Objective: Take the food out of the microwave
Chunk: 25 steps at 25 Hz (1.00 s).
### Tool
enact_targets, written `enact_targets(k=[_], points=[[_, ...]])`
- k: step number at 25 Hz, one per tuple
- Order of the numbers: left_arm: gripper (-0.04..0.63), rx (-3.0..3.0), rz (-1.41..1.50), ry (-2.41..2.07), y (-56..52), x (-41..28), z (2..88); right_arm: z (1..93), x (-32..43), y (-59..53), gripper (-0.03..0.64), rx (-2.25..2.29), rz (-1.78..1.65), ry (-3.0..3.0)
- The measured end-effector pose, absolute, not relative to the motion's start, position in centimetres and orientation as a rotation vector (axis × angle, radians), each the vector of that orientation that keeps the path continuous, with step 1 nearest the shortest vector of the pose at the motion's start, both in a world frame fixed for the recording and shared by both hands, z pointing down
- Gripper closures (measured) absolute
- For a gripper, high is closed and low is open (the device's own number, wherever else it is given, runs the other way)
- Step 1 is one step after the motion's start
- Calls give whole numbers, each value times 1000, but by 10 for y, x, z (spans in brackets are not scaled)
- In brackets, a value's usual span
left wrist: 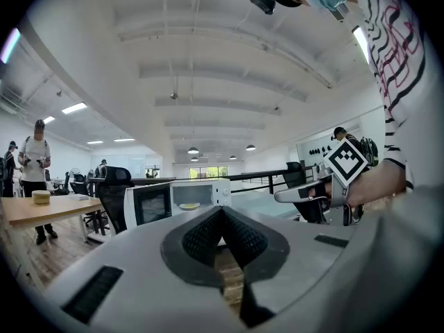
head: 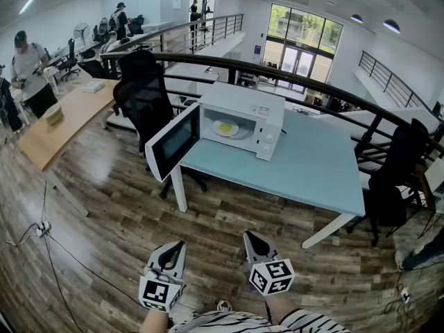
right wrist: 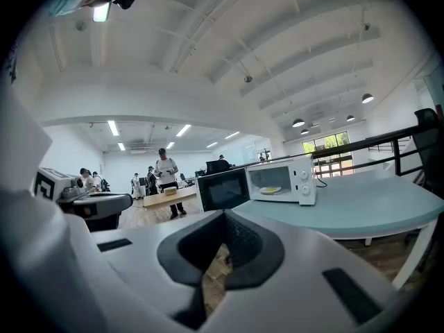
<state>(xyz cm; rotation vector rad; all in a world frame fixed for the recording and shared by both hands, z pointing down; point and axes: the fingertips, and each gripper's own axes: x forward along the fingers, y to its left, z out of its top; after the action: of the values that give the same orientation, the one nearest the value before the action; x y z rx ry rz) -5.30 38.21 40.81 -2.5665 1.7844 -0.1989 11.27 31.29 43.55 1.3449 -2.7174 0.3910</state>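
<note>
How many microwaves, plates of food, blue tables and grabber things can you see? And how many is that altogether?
microwave: 1
plate of food: 1, inside the open microwave
blue table: 1
grippers: 2, the left gripper and the right gripper, both shut and empty
Total: 5
</note>
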Motion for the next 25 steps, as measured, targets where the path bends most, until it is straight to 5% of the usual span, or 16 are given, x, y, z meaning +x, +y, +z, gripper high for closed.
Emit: enact_targets(k=[15, 18, 20, 25], points=[[562, -2655, -88, 1790, 310, -15, 428, 452, 134, 249, 586, 1330, 536, -2785], [405, -2699, -66, 1780, 288, -18, 433, 459, 130, 233, 557, 1351, 561, -2769], [405, -2728, -59, 1762, 273, -23, 438, 462, 124, 221, 442, 1368, 573, -2751], [405, -2794, -71, 1704, 225, -46, 441, 466, 105, 181, 442, 1446, 602, -2703]])
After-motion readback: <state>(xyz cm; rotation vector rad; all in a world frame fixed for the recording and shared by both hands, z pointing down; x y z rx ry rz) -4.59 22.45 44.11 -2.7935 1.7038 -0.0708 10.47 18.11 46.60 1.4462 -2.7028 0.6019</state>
